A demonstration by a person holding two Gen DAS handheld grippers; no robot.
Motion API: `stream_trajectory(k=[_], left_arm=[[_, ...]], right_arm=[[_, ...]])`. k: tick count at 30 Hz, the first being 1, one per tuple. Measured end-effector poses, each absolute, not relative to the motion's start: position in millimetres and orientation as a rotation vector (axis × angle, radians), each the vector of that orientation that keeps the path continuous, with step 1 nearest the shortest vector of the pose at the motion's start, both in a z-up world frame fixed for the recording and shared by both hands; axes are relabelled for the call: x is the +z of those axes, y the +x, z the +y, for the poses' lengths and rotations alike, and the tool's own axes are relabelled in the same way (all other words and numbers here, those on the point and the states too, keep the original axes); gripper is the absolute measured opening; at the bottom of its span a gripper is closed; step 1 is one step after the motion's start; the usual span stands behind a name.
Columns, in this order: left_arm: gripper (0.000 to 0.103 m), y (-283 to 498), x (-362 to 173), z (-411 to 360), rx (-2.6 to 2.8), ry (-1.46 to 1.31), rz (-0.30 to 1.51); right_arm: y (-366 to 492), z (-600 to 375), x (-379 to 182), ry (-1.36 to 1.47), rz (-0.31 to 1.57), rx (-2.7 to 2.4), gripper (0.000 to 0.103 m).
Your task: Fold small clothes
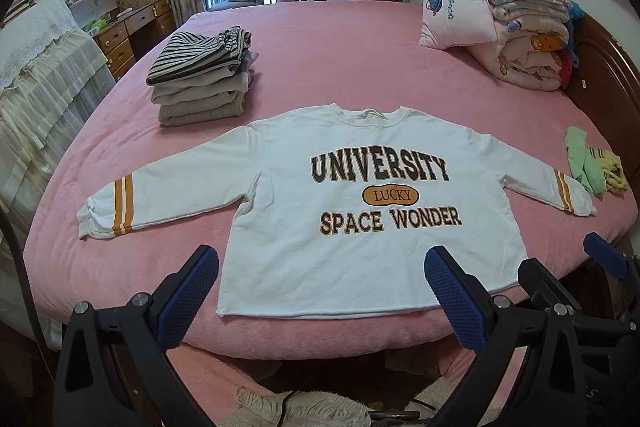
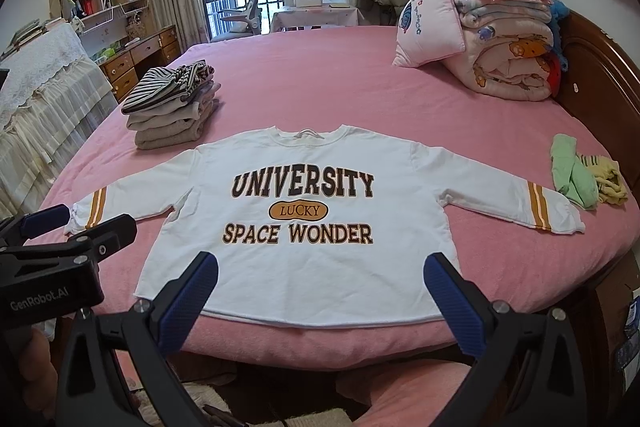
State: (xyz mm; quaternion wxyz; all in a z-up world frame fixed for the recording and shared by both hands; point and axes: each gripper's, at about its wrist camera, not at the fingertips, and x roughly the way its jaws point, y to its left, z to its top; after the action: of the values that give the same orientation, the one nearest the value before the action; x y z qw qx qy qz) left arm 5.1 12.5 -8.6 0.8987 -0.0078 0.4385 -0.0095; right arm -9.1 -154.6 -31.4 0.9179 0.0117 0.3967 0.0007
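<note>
We are holding both tools back at the near edge of the bed [image 1: 304,39], with nothing folded on this piece yet; we judge the flattening step to be done and the first fold to be next. Going left to right: the stack of folded clothes [image 1: 200,79] is sitting far left, apart from the left sleeve [image 1: 132,199]. The left hand-held gripper [image 1: 320,291] is hanging wide, empty, above the hem. The white sweatshirt [image 1: 360,227] is lying flat, print up, sleeves spread, hem along the bed's near edge. The right hand-held gripper [image 2: 320,299] is also spread wide and carrying nothing. Far right, the socks [image 1: 592,167] are lying just beside the right cuff [image 1: 576,203].

The next move is probably calling for each tool to pinch a sleeve and bring it inward. Room is open beyond the collar; the right side is tighter because of the socks.
</note>
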Motion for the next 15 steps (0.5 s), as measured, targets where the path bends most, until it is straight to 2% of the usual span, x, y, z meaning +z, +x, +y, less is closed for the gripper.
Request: stream_trajectory(k=[15], left_arm=[[0.102, 5.5, -5.1, 21.0, -0.018, -0.036, 0.899]], right_arm=[[-7.9, -155.4, -31.6, 0.021, 0.811, -0.003, 0.103]])
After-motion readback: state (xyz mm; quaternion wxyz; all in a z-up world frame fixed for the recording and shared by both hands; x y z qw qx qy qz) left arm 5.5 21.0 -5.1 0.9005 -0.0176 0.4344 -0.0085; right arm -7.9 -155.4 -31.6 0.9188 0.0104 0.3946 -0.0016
